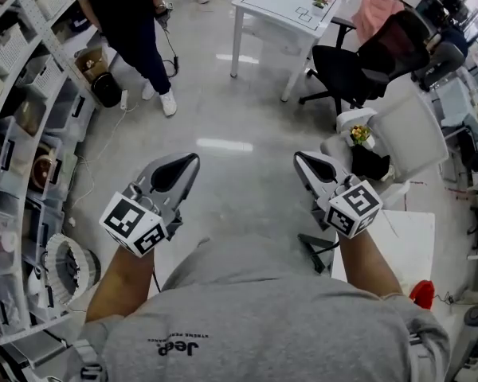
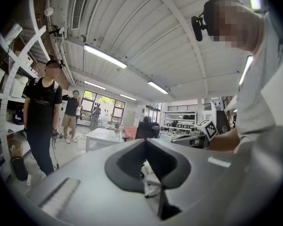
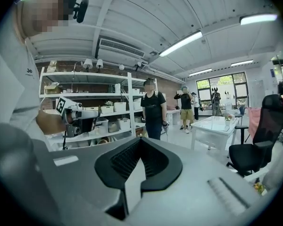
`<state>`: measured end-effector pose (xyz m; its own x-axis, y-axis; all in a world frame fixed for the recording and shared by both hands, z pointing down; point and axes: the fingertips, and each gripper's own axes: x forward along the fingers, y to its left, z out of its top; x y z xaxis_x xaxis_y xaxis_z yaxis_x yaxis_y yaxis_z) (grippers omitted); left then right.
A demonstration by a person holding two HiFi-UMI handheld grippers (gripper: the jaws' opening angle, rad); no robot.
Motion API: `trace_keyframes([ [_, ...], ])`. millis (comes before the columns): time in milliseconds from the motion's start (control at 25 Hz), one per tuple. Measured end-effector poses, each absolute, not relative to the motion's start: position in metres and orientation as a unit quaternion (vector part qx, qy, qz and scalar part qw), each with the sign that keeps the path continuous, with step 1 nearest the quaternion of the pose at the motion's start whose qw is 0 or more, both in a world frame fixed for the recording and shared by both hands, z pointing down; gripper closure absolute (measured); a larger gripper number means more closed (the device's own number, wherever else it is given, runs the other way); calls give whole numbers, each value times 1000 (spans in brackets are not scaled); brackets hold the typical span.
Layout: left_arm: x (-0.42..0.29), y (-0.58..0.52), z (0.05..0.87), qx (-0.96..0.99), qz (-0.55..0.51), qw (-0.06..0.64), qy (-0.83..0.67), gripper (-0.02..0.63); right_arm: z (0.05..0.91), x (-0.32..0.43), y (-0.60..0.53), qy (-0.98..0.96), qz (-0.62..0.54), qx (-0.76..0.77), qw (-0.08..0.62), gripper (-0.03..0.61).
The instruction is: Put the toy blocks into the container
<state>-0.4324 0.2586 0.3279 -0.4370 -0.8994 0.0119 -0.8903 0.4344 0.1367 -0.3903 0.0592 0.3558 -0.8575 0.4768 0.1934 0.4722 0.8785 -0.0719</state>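
The left hand-held gripper and right hand-held gripper are closed and empty above the floor. No blocks are in view. A blind swing could hit the office chair.

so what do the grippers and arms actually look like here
Both the left gripper and right gripper are grey tapered shells with black ribbed pads inside. Each carries a white cube with black square markers. The person wears a grey short-sleeved T-shirt with small dark lettering.
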Motion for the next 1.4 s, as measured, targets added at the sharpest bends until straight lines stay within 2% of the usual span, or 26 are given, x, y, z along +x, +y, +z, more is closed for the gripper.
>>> trace_keyframes([
  [1400,-424,233,322,552,-68,38,-830,555,345,-376,34,-969,-21,-223,103,577],
])
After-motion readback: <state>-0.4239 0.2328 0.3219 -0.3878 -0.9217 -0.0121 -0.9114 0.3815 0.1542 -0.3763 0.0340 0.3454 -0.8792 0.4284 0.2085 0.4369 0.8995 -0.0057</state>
